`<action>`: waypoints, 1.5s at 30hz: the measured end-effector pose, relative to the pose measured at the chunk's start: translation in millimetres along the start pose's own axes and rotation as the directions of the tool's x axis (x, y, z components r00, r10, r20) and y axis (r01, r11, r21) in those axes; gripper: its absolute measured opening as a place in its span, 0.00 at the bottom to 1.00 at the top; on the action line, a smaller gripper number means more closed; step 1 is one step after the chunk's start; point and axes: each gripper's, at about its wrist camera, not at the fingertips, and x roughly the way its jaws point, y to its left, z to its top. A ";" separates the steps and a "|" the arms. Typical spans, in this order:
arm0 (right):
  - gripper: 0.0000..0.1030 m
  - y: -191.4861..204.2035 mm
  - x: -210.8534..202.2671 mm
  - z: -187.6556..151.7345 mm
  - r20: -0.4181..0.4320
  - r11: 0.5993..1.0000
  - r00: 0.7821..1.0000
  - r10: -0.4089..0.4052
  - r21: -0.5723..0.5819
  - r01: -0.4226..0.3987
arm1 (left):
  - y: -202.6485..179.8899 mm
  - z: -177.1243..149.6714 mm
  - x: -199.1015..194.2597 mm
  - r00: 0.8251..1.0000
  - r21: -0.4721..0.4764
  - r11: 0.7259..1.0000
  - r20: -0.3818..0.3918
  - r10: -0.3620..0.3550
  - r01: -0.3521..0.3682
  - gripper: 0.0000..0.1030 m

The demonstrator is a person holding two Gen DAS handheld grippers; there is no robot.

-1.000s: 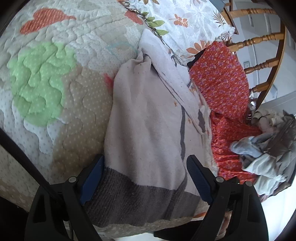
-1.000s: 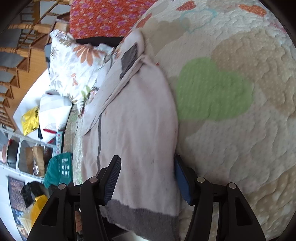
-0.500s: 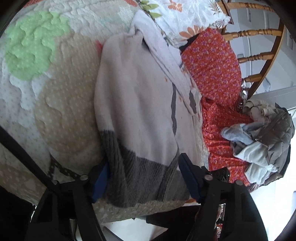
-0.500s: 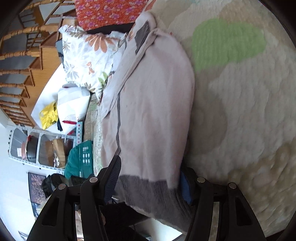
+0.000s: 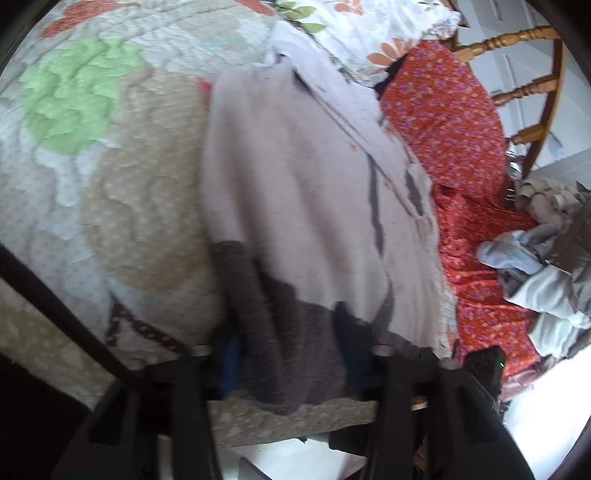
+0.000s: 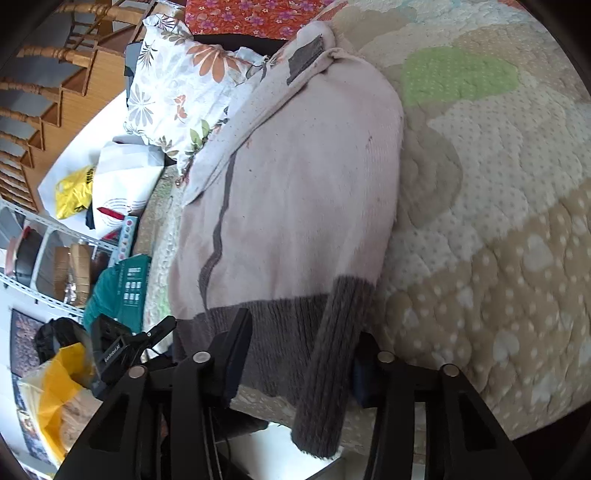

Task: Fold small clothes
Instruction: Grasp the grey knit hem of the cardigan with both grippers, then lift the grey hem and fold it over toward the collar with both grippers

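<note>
A pale pink sweater (image 5: 306, 166) with a grey ribbed hem (image 5: 295, 354) lies lengthwise on the quilted bed cover (image 5: 129, 206). At the bed's near edge, my left gripper (image 5: 290, 332) has its jaws closing. The hem is bunched into a ridge between its pads, which press on it. The right wrist view shows the same sweater (image 6: 295, 184). My right gripper (image 6: 301, 332) straddles the grey hem (image 6: 280, 332), its jaws closing but still wide. A ribbed grey fold (image 6: 328, 362) stands up against its right finger, whose pad is hidden.
A floral pillow (image 5: 369, 33) and a red flowered cloth (image 5: 454, 129) lie past the sweater's far end. A heap of grey clothes (image 5: 546, 266) sits by a wooden chair (image 5: 535, 85). Beside the bed are shelves and bags (image 6: 74, 192).
Both grippers slid back along the sweater to its grey hem at the bed's near edge. The left jaws narrowed sharply and bunched the hem. The right jaws narrowed a little.
</note>
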 end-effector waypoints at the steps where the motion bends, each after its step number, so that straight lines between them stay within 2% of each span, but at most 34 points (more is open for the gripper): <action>1: 0.42 0.8 -0.4 -1.3 0.008 1.000 1.000 -0.016 -0.005 0.016 | 4.1 -0.4 -0.7 1.000 -0.019 1.000 0.000 0.018 -0.018 0.16; 3: 0.31 4.0 0.6 -2.1 0.017 0.998 0.998 -0.063 -0.019 0.063 | 11.9 -0.1 -0.8 1.000 -0.074 0.997 -0.005 0.004 -0.004 0.11; 4: 0.19 4.9 1.5 -1.2 0.016 0.995 0.995 -0.095 -0.022 0.095 | 13.1 0.5 -1.6 1.000 -0.091 0.996 -0.002 0.003 -0.003 0.11; 5: 0.13 3.6 1.4 0.8 0.012 0.994 0.994 -0.110 -0.023 0.110 | 11.6 1.1 -4.1 1.000 -0.090 0.996 0.007 0.018 -0.018 0.11; 8: 0.10 1.6 2.0 7.5 -0.004 0.994 0.994 -0.107 -0.013 0.107 | -0.9 -1.4 -14.7 0.995 -0.037 0.996 0.052 0.082 -0.080 0.10; 11: 0.09 4.5 -1.8 8.2 -0.004 0.996 0.996 -0.085 -0.013 0.085 | -12.9 -9.6 -29.4 0.991 -0.001 0.995 0.088 0.100 -0.101 0.10; 19: 0.08 -0.5 -34.3 -8.5 -0.010 1.000 1.000 0.013 0.020 -0.013 | -25.4 -34.2 -76.8 0.993 0.014 1.000 0.118 0.022 -0.023 0.09; 23: 0.08 -4.9 -44.0 -23.4 -0.028 0.999 0.999 0.029 0.025 -0.028 | -30.9 -45.4 -77.7 0.991 0.052 0.996 0.117 0.060 -0.067 0.09; 26: 0.08 -8.5 -41.2 -24.7 -0.046 0.999 0.999 0.028 0.036 -0.027 | -27.4 -42.3 -71.3 0.992 0.039 0.996 0.106 0.075 -0.080 0.09; 31: 0.09 4.9 -44.6 -10.3 -0.048 1.000 0.998 0.030 -0.005 -0.031 | -37.0 -24.6 -73.1 0.989 0.069 0.995 0.130 0.065 -0.074 0.09; 35: 0.09 28.0 -47.1 14.7 -0.029 0.997 0.999 0.027 -0.074 -0.030 | -46.8 1.8 -72.1 0.987 0.082 0.995 0.151 0.048 -0.060 0.09; 45: 0.09 69.2 -23.9 89.8 0.017 0.987 1.000 -0.026 -0.158 0.028 | -75.8 93.8 -43.2 0.981 0.105 0.989 0.178 0.080 -0.100 0.09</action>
